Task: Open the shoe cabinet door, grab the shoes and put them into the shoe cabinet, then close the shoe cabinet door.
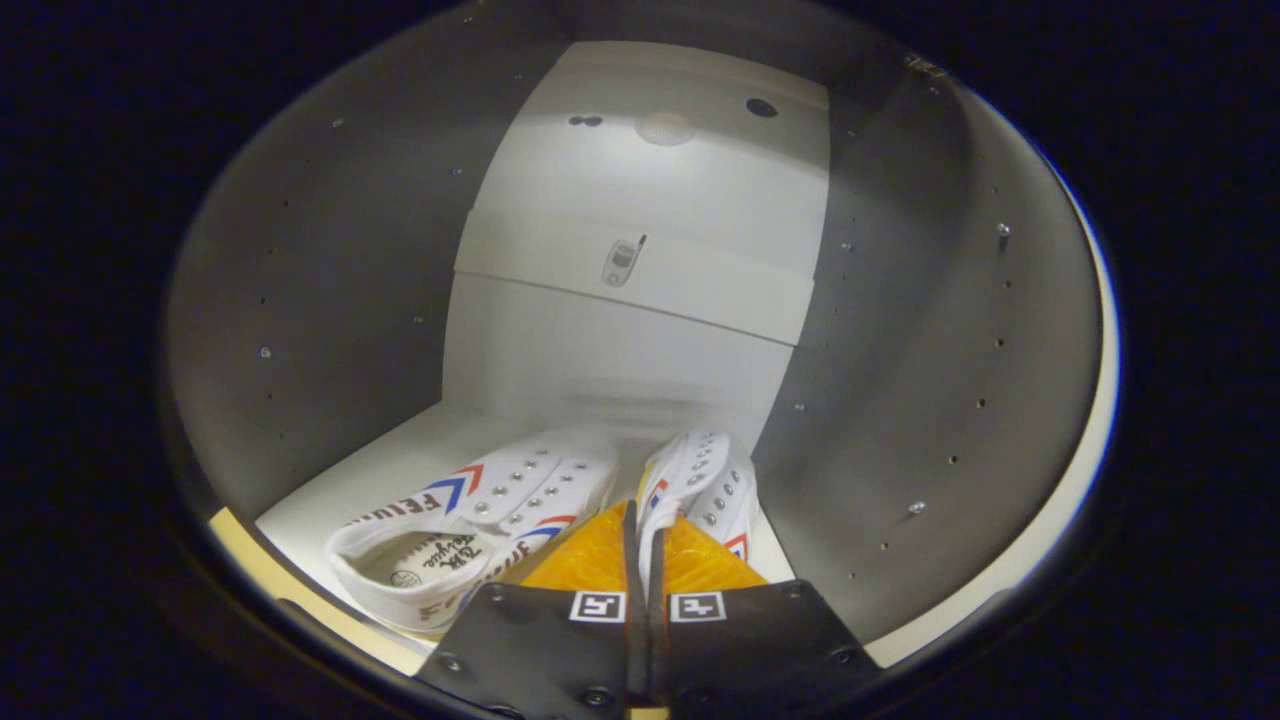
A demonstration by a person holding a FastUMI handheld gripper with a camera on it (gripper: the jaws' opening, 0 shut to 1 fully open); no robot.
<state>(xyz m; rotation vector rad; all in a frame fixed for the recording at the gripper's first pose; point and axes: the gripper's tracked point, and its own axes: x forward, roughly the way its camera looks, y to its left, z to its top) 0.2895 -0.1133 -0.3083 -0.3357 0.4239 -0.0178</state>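
Observation:
I am looking into the shoe cabinet, whose white floor [330, 495] carries two white canvas shoes with red and blue chevrons. The left shoe [470, 525] lies on the floor just left of the fingers, its opening facing me. The right shoe [705, 480] sits beside it, close to the right wall. My gripper [643, 525] is shut on the right shoe, with a thin strip of its white side edge pinched between the two fingers. The heel of that shoe is hidden behind the fingers.
Grey side walls [330, 300] with rows of small shelf-pin holes stand on both sides. The white back panel [620, 350] has a step with a small metal fitting [620, 262]. The cabinet's pale front edge [1060, 500] curves round on the right.

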